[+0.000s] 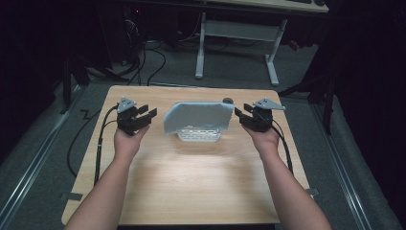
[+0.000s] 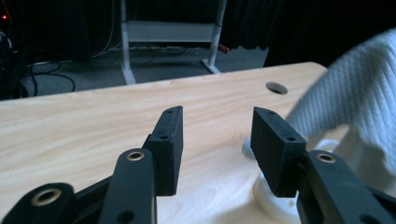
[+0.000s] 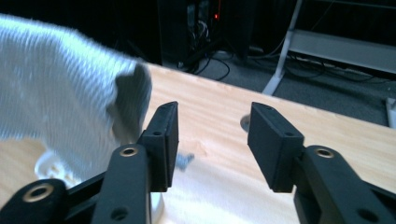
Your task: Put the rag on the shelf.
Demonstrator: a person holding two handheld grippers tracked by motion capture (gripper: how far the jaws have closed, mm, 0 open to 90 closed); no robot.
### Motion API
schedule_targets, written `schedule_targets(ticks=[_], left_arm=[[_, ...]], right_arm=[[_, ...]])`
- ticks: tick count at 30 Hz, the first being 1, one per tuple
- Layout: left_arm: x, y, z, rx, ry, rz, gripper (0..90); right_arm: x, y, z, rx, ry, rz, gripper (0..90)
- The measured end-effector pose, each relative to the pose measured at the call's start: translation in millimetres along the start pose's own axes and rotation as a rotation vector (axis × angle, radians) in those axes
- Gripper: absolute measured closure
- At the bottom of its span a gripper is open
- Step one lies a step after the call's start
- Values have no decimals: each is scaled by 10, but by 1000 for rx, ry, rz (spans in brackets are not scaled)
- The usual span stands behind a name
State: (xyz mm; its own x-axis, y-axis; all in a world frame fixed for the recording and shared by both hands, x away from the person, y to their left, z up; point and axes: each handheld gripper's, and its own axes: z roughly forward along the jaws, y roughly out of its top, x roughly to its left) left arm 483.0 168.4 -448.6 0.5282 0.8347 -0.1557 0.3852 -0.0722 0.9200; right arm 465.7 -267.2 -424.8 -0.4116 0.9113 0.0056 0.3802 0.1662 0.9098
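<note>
**Two open grippers, one cloth-covered basket between them**

Going left to right across the high view. The left gripper [image 1: 145,116] sits over the far-left part of the wooden table [image 1: 191,177], held in the person's left hand [image 1: 127,143]. Its jaws are spread apart with nothing between them, pointing toward the middle. In the left gripper view there's a clear gap between the two black jaws, just bare wood behind it, and the cloth sits off to the right of the right jaw, close but not gripped.

In the middle there's one light blue-grey cloth [image 1: 197,116] draped over one white perforated basket [image 1: 200,136]. The cloth covers the top and most of the basket, with the slotted front wall poking out below. It's between the two grippers, near both. A small dark round thing [image 1: 228,100] sits at the far edge of the cloth; can't tell what it is.

On the right, the right gripper [image 1: 242,114] is held in the right hand [image 1: 263,139], jaws also well apart and holding nothing, just beside the cloth's right edge. In the right gripper view the cloth hangs left of the left jaw, very close to it; I can't tell if it's touching.

Count: two grippers, one cloth, one basket, one table. Behind it on the floor, a white desk frame [image 1: 237,33] and some cables [image 1: 148,60].
</note>
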Motion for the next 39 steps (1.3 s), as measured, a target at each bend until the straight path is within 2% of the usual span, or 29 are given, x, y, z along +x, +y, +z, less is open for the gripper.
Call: schedule_targets(ticks=[3,4,6,8,9,10,12,13,17,18,20,25,29,31,33,35,36,39], left_arm=[[-29,-89,-105,22,0,13,535],[-41,-123,-141,26,2,25,531],[-61,-185,-206,42,3,37,519],[-89,-273,-291,53,-2,49,507],[-111,-340,-350,59,-1,57,503],[-131,-397,-396,63,0,61,496],[-180,-533,-494,77,3,65,493],[-199,-576,-526,85,5,71,487],[-310,-759,-688,90,-3,55,486],[-360,-807,-727,100,-6,66,480],[-431,-869,-771,114,-11,81,478],[-616,-1050,-881,158,-60,61,464],[-730,-1230,-955,211,-100,11,458],[-776,-1300,-981,242,-109,2,453],[-809,-1341,-984,259,-109,12,453],[-825,-1335,-967,261,-99,28,449],[-826,-1328,-960,255,-99,27,449],[-823,-1325,-952,254,-106,20,447]], right_arm=[[4,-75,-109,-16,-1,-15,510],[6,-92,-140,-2,5,-12,499],[21,-156,-219,-17,3,-35,497],[42,-194,-294,14,4,-51,486],[57,-218,-329,10,5,-59,487],[78,-258,-395,-3,3,-79,485],[127,-296,-488,31,7,-99,472],[183,-372,-605,-7,4,-130,475],[263,-473,-738,15,8,-145,466],[331,-584,-839,11,7,-152,462],[348,-621,-868,13,6,-151,460],[449,-889,-1011,53,16,-116,445],[511,-1103,-1070,101,17,-109,432],[527,-1221,-1097,124,11,-101,426],[536,-1348,-1117,128,1,-101,432],[525,-1478,-1116,158,-2,-81,438],[512,-1490,-1106,175,5,-73,433],[487,-1504,-1077,177,-5,-66,434]])
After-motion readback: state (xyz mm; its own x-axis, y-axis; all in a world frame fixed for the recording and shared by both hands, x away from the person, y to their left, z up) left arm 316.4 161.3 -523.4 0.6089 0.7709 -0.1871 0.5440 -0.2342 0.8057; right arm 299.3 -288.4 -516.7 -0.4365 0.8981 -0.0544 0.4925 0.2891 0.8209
